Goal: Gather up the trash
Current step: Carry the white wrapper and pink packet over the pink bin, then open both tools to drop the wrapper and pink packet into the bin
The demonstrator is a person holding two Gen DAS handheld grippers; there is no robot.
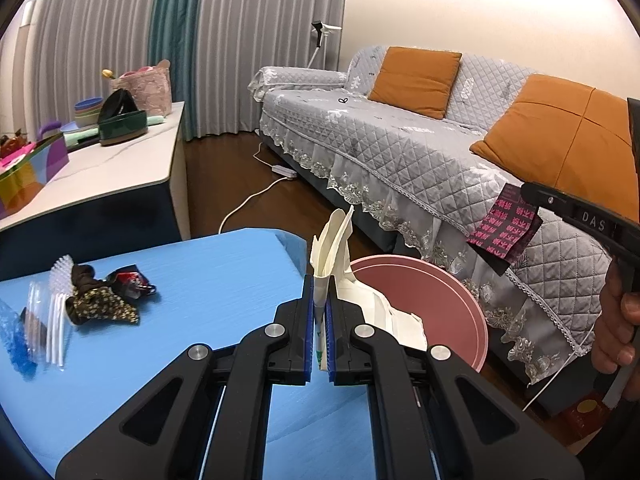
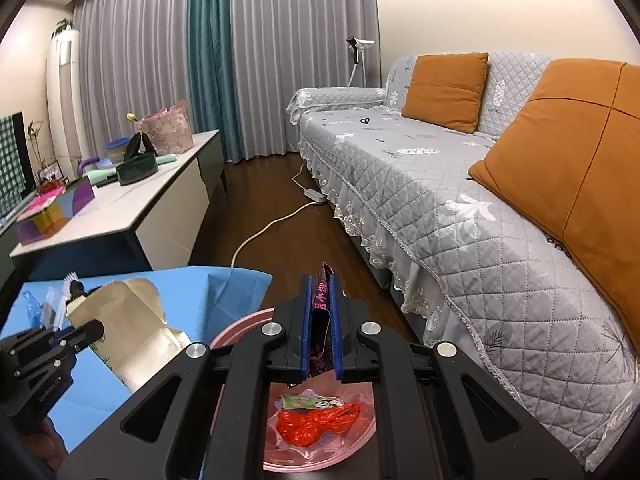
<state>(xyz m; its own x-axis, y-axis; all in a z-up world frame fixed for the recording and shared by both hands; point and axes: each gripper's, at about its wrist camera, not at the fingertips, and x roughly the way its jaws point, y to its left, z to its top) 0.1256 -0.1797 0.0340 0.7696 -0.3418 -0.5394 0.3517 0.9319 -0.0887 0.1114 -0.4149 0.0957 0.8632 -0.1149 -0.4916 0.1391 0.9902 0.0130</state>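
Note:
My left gripper (image 1: 320, 280) is shut on a cream paper bag (image 1: 334, 240), held at the edge of the blue table (image 1: 200, 264), beside the pink trash bin (image 1: 448, 292). My right gripper (image 2: 320, 282) is shut on a black and pink wrapper (image 2: 320, 300), held above the pink bin (image 2: 360, 440). The bin holds a crumpled red plastic bag (image 2: 316, 424) and a small green wrapper (image 2: 304, 402). In the left wrist view the right gripper (image 1: 532, 196) shows at right with the wrapper (image 1: 502, 232) hanging from it. In the right wrist view the left gripper (image 2: 86, 330) holds the paper bag (image 2: 136, 320).
On the blue table lie a dark patterned scrunchie (image 1: 100, 304), a red-black wrapper (image 1: 132, 280), a clear brush (image 1: 60, 272) and clear plastic bags (image 1: 36, 320). A grey sofa (image 1: 400, 140) with orange cushions stands at right. A white cabinet (image 1: 100, 172) with clutter is at left. A cable (image 1: 248, 200) crosses the floor.

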